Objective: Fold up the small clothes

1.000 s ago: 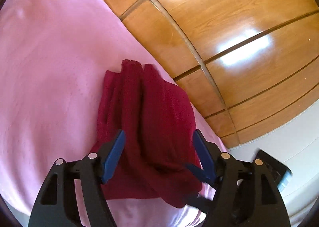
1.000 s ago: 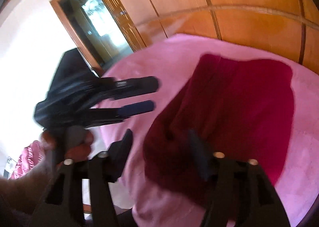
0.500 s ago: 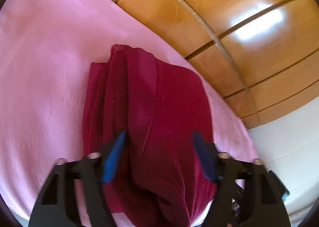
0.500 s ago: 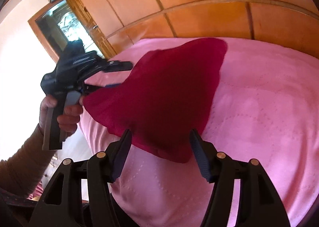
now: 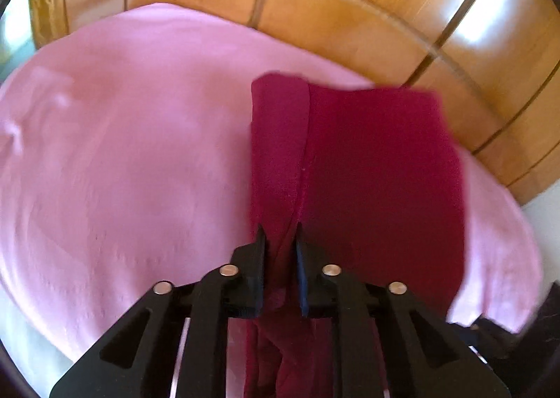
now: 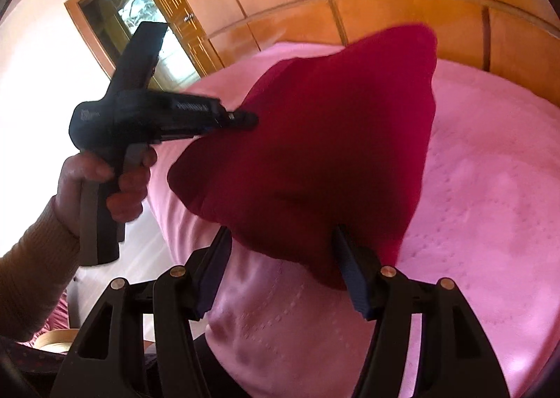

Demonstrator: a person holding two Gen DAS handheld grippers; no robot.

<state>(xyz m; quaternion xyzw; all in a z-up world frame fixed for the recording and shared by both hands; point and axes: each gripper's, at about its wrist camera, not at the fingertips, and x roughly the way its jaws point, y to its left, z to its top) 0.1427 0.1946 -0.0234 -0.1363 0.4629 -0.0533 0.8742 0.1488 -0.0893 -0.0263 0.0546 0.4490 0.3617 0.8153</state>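
Observation:
A dark red garment lies partly on the pink bed cover. My left gripper is shut on its near edge, with cloth bunched between the fingers. In the right wrist view the garment is lifted into a peak off the bed, held at its left corner by the left gripper. My right gripper is open, its fingers either side of the garment's lower edge, with nothing pinched.
Wooden wardrobe panels stand behind the bed. A glass-fronted cabinet is at the left in the right wrist view. The pink cover's edge drops off near the left hand.
My left gripper has closed on the garment's edge and lifted it. The garment has risen off the bed into a peak. My right gripper stays open and has come closer under the cloth.

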